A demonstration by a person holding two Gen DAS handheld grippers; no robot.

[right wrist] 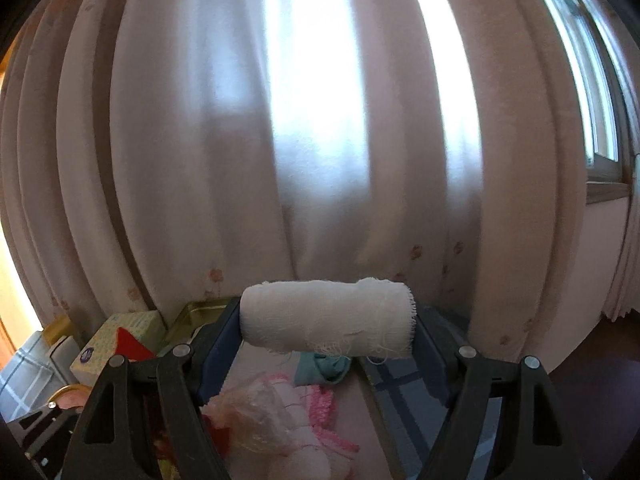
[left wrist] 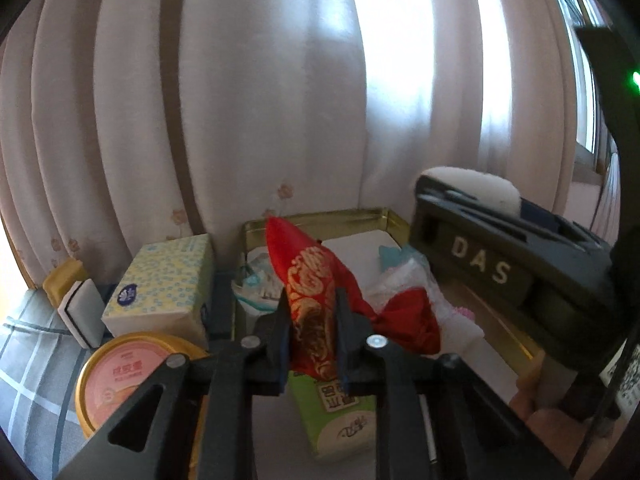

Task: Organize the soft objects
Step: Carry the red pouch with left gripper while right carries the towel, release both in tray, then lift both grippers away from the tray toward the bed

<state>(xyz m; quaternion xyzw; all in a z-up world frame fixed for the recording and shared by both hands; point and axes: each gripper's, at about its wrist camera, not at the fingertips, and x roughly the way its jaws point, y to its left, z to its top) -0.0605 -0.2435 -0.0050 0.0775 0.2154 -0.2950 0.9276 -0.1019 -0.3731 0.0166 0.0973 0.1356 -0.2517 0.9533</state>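
Gauze roll (right wrist: 326, 318) sits crosswise in my right claw (right wrist: 326, 336), clamped end to end; light, squashy, fraying, best held mid-body. My left claw (left wrist: 314, 320), narrowly parted, has the red embroidered pouch (left wrist: 316, 280) between its pads: limp, slippery satin. Beyond lie the gold tin (left wrist: 360, 216) of soft things and a tissue box (left wrist: 160, 284).
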